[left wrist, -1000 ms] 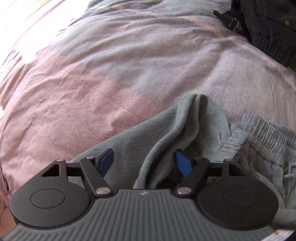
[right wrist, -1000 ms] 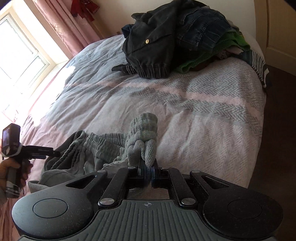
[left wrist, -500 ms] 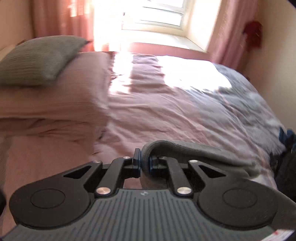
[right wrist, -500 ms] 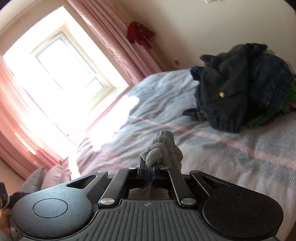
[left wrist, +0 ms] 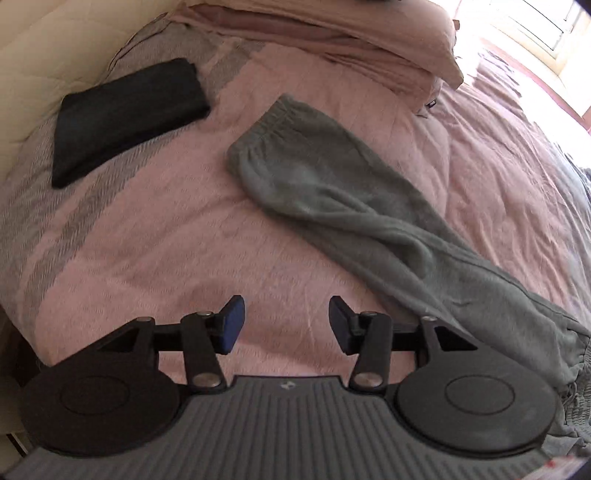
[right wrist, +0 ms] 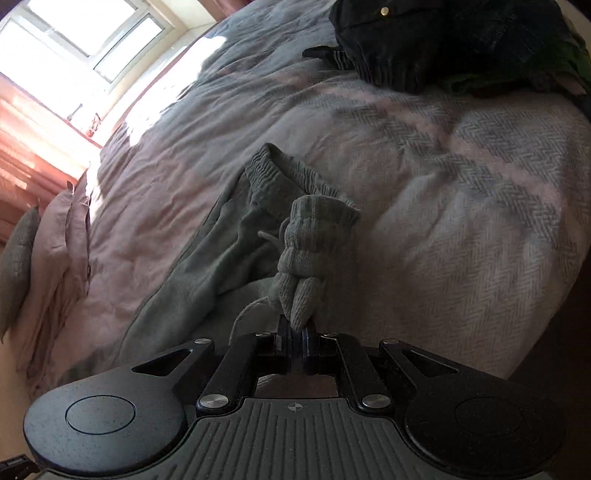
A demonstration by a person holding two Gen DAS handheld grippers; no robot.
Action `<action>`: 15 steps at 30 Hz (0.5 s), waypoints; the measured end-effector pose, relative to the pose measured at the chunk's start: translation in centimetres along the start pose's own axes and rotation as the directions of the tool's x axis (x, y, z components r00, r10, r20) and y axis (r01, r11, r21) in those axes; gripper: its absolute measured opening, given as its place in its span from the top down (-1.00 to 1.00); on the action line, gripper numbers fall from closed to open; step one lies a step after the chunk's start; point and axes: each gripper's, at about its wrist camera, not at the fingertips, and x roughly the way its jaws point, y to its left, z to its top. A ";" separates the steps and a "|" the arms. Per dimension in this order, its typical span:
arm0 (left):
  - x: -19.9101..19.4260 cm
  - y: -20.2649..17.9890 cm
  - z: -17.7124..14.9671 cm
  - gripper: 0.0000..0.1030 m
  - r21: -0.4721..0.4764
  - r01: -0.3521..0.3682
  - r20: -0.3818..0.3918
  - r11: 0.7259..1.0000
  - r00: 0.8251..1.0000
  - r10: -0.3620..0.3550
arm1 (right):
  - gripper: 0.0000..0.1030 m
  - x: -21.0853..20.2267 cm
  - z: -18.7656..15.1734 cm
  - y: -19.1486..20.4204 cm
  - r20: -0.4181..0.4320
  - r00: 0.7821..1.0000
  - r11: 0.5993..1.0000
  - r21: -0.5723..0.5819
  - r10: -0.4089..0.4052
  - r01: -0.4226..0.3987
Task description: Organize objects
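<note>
1. Left gripper [left wrist: 286, 325] over pink bedspread [left wrist: 155, 236]; jaws opening, nothing between them.
2. Grey sweatpants [left wrist: 332, 192] lie stretched diagonally, waistband far, cuff near right.
3. Folded dark garment [left wrist: 125, 118] at upper left, apart from sweatpants.
4. Pillows [left wrist: 369, 37] beyond.

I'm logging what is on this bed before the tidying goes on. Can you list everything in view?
Sweatpants: one, grey-green, spread along the bed, one ribbed cuff pinched at the near edge.
Folded garment: one, black, flat on the bed near the headboard.
Pillows: stacked, pink, at the head of the bed.
Clothes pile: one, mostly dark with some green, at the bed's far end.
Bedspread: one, pink and grey herringbone, covering the bed.
Window: one, bright, beside the bed.
Left hand-held gripper: jaws opening, nothing between them.
Right hand-held gripper: shut on the cuff.
</note>
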 end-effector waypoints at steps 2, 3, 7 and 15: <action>0.1 0.8 -1.4 0.06 -0.008 0.002 -0.001 1.000 1.000 -0.002 | 0.99 0.2 0.3 0.0 0.004 1.000 1.000 -0.027 0.007 -0.007; 0.4 1.1 -1.8 0.06 -0.015 0.006 -0.003 1.000 1.000 -0.006 | 0.99 0.2 0.3 -0.2 0.002 1.000 1.000 -0.024 0.011 -0.011; 2.6 2.0 -2.0 0.06 -0.057 0.041 -0.011 0.998 0.999 -0.042 | 0.98 -0.1 -0.5 -0.5 0.010 1.000 1.000 -0.022 0.006 -0.006; 8.7 1.4 3.5 0.06 0.015 0.101 -0.011 0.995 0.995 -0.101 | 0.30 -0.7 -2.6 -1.5 0.045 0.938 0.939 0.051 -0.343 0.341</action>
